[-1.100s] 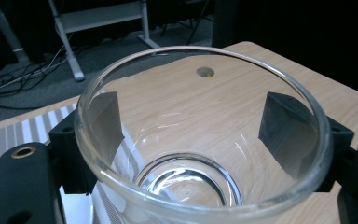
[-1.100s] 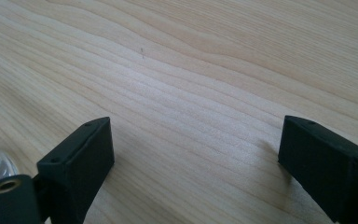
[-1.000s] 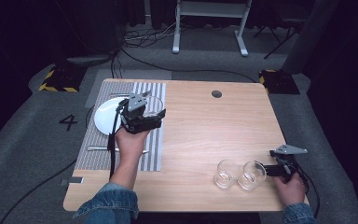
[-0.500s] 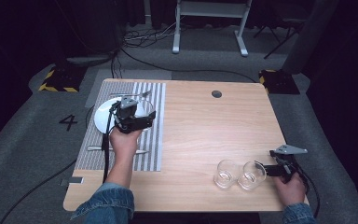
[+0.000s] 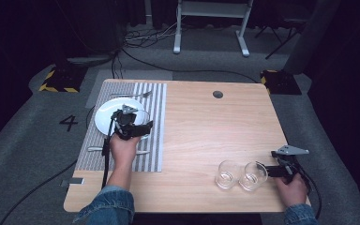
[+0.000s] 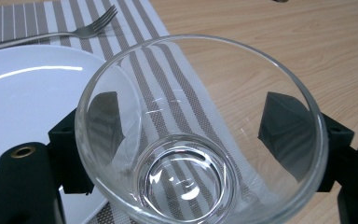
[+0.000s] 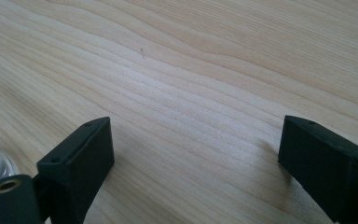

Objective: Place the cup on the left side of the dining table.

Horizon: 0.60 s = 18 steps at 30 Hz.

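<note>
The left hand-held gripper (image 5: pixel 138 125) hangs over the striped placemat (image 5: pixel 152 140) at the left side of the tabletop (image 5: pixel 215 136), just beside the right rim of the white plate (image 5: pixel 104 119). Its jaws are clamped on a clear glass (image 6: pixel 200 135); in the left gripper view one black jaw presses each side of the glass wall, and the glass is tilted so its open mouth faces the camera, the thick base toward the bottom of the picture. Through the glass the placemat stripes show, with the plate to its left and bare wood to its right. A fork (image 6: pixel 81 30) lies on the placemat beyond the plate, tines pointing toward the wood. Another piece of cutlery (image 5: pixel 93 149) lies on the placemat on the near side of the plate, partly hidden by the left hand (image 5: pixel 123 147); what kind it is cannot be told.

The right hand-held gripper (image 5: pixel 268 169) rests low at the near right corner of the tabletop, well apart from the plate. Its jaws stand wide open with nothing between them; the right gripper view shows bare wood grain in the gap. Two more empty glasses stand upright there, side by side: the right one (image 5: pixel 254 176) just in front of this gripper's jaws, the left one (image 5: pixel 227 174) touching or nearly touching it. The right hand (image 5: pixel 291 191) holds the gripper from behind.

A dark round hole (image 5: pixel 218 94) sits in the tabletop near the far edge.
</note>
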Each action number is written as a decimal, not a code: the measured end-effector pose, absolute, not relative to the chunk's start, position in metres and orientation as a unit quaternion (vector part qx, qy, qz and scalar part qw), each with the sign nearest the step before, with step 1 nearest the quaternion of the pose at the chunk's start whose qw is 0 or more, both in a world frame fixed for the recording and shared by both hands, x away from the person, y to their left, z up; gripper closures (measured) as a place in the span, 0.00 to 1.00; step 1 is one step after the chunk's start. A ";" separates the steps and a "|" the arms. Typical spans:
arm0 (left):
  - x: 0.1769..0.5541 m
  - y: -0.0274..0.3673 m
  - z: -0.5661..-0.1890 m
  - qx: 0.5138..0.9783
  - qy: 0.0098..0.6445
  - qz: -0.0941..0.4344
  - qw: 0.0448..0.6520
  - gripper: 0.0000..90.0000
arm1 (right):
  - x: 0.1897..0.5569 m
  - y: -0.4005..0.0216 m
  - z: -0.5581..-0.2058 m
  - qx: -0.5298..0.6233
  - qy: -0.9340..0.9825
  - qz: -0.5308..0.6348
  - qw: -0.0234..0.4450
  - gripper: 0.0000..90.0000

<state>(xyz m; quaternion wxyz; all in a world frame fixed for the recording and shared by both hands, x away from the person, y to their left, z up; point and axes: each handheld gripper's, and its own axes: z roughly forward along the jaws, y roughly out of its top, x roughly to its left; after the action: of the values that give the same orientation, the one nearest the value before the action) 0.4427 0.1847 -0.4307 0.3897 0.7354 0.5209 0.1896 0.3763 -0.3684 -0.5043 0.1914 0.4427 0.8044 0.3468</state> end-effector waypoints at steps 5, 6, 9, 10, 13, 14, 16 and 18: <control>0.445 0.186 -0.440 0.740 0.531 0.186 0.367 0.21 | 0.376 -0.368 -0.504 0.443 0.805 0.347 0.191 0.12; 0.445 0.186 -0.442 0.743 0.531 0.185 0.363 0.21 | 0.376 -0.368 -0.504 0.443 0.805 0.347 0.191 0.12; 0.446 0.187 -0.446 0.746 0.535 0.179 0.353 0.21 | 0.376 -0.368 -0.504 0.443 0.805 0.347 0.191 0.12; 0.446 0.187 -0.447 0.747 0.536 0.177 0.351 0.21 | 0.376 -0.368 -0.504 0.443 0.805 0.347 0.191 0.12; 0.446 0.187 -0.449 0.749 0.538 0.173 0.346 0.21 | 0.376 -0.368 -0.504 0.443 0.805 0.347 0.191 0.12; 0.446 0.187 -0.450 0.752 0.537 0.172 0.342 0.21 | 0.376 -0.368 -0.504 0.443 0.805 0.347 0.191 0.12; 0.446 0.188 -0.453 0.754 0.538 0.169 0.336 0.21 | 0.376 -0.368 -0.504 0.443 0.805 0.347 0.191 0.12; 0.446 0.188 -0.454 0.755 0.539 0.170 0.333 0.21 | 0.376 -0.368 -0.504 0.443 0.805 0.347 0.191 0.12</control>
<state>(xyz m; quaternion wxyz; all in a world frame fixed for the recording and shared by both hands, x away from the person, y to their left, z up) 0.4459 0.1878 -0.4543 0.3331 0.7548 0.5390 0.1697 0.3763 -0.3685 -0.5043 0.1913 0.4425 0.8046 0.3468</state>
